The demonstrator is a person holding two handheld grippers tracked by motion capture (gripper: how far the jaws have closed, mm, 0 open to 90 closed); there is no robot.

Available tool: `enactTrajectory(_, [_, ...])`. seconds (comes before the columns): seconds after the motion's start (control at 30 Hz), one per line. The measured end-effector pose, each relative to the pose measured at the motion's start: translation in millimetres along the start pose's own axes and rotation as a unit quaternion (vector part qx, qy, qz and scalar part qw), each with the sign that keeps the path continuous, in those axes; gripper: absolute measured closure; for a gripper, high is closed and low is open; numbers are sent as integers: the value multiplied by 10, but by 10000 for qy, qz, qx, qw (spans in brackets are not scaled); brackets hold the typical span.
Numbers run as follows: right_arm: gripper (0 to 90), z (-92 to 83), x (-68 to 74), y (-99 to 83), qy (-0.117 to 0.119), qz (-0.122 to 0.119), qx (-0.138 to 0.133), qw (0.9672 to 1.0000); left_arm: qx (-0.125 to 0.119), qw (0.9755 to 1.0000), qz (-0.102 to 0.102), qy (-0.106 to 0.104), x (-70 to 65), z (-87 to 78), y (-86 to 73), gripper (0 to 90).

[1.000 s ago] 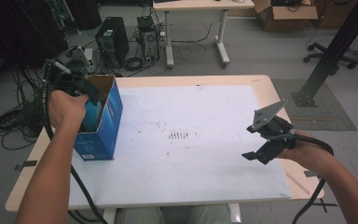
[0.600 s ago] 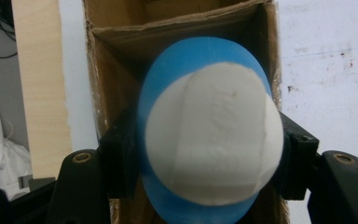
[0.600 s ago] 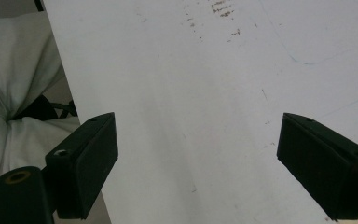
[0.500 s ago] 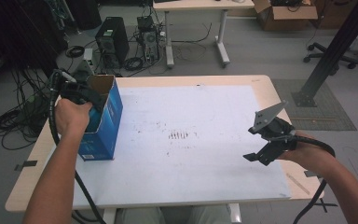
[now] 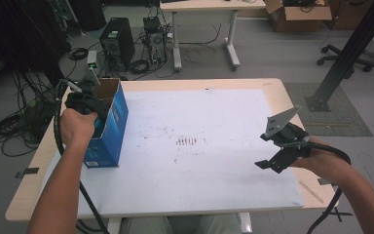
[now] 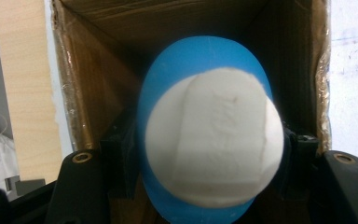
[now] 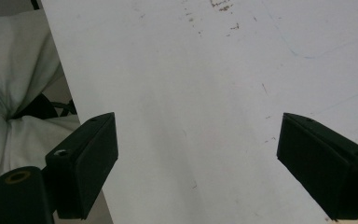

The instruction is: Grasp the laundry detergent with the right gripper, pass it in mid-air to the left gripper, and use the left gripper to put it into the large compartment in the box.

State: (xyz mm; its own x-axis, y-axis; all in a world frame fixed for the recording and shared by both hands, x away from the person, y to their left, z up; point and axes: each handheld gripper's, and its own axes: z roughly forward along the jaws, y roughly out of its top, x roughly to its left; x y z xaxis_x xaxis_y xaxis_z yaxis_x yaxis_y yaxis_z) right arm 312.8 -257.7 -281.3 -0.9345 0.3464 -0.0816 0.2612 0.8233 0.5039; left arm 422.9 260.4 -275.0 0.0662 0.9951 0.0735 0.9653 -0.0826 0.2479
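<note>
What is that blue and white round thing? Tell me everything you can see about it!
The blue and white ball-shaped thing is smooth and rounded: a glossy blue body with a matte white face crossed by a raised band. The left gripper squeezes it from both sides, its black jaws pressing on it. It hangs inside the open top of the cardboard box, whose brown inner walls surround it.

right gripper jaws wide apart, nothing between, over scuffed white table sheet, pale cloth at left
</note>
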Motion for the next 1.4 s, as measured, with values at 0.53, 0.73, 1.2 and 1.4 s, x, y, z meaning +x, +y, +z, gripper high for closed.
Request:
enactTrajectory(0.53, [121, 40, 8, 6, 28, -12, 1, 10000, 3, 9999, -27, -103, 54, 17, 11, 376])
enactTrajectory(0.73, [122, 34, 10, 0, 26, -22, 3, 10000, -43, 9998, -27, -210, 97, 24, 6, 372])
enactTrajectory(1.2, [121, 33, 21, -5, 32, 5, 20, 10000, -166, 9994, 59, -297, 102, -165, 57, 234])
enactTrajectory(1.4, [121, 2, 30, -29, 4, 29, 17, 10000, -263, 9989, 22, -395, 138, -347, 77, 199])
